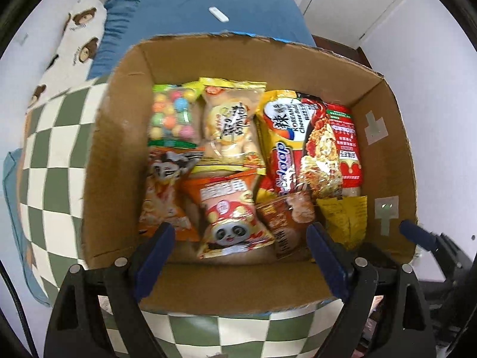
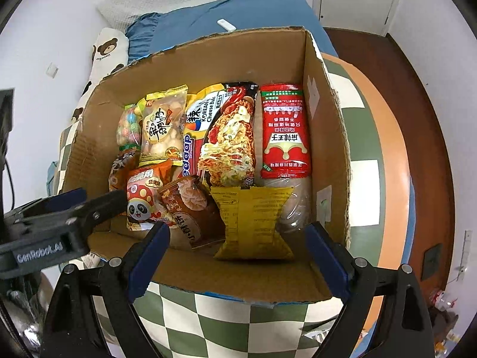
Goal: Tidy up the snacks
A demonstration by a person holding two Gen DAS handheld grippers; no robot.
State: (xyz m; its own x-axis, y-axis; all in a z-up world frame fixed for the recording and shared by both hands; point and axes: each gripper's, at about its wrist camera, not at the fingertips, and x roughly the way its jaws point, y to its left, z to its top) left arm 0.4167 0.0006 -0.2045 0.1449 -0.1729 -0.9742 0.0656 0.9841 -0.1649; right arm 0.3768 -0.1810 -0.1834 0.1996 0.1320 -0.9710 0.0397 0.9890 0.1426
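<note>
An open cardboard box holds several snack packets lying flat. Among them are a bag of coloured candy balls, an orange panda packet, a noodle packet, a red packet, a brown packet and a yellow packet. My left gripper hangs open above the box's near edge, over the panda packet, holding nothing. My right gripper hangs open above the yellow packet, also holding nothing. Each gripper shows at the edge of the other's view.
The box sits on a green-and-white checkered cushion. Behind it lie a blue pillow with a small white object on it and a bear-print pillow. Dark wooden floor is at the right.
</note>
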